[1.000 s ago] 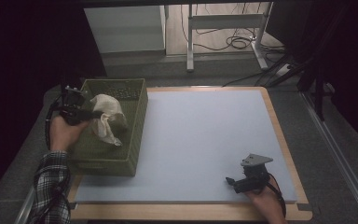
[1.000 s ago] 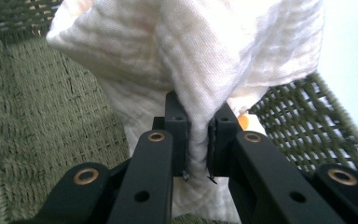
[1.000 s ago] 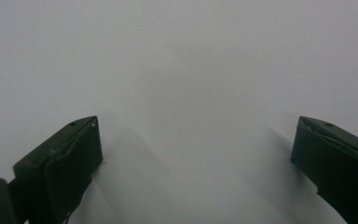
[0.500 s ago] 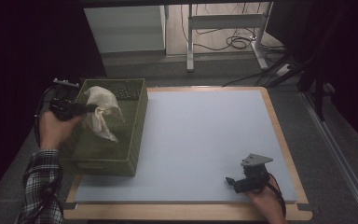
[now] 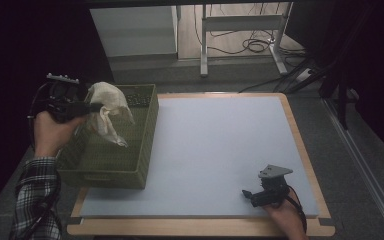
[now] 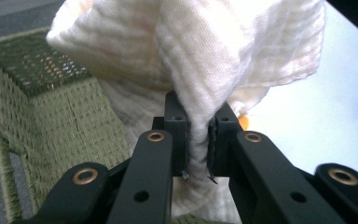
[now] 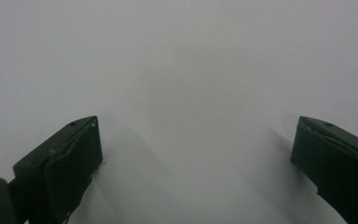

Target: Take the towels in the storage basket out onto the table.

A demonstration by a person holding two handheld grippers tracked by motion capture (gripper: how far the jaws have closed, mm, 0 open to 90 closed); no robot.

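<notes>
Since the earlier frames the left gripper (image 5: pixel 91 106) has risen and drawn back toward the left rim of the basket (image 5: pixel 145 131), lifting the white cloth (image 5: pixel 109 110) clear of the basket floor; the right gripper (image 5: pixel 250 194) has stayed where it was.

In the left gripper view, the left gripper (image 6: pixel 198 140) is clenched on a bunched fold of the white cloth (image 6: pixel 205 60), the fabric pinched tight between the two black jaws. Above and ahead of the jaws the cloth spreads into a loose bundle, and a tail of it hangs below them. Just beyond and beneath the cloth lies the woven green basket (image 6: pixel 51 112), its open inside under the hanging fabric. In the high view the person's left hand (image 5: pixel 52 131) holds this gripper over the basket's left rim, a plaid sleeve (image 5: pixel 35 195) behind it.

Past the basket, to the far side of the left gripper, the pale mat of the counter (image 5: pixel 220 145) stretches out within a wooden border.

Well apart from the left gripper, at the near right part of the counter, the right gripper rests low on the mat, held in the right hand (image 5: pixel 285 217). In the right gripper view its jaws stand wide apart, released, with nothing but the bare pale counter (image 7: pixel 191 70) between them.
</notes>
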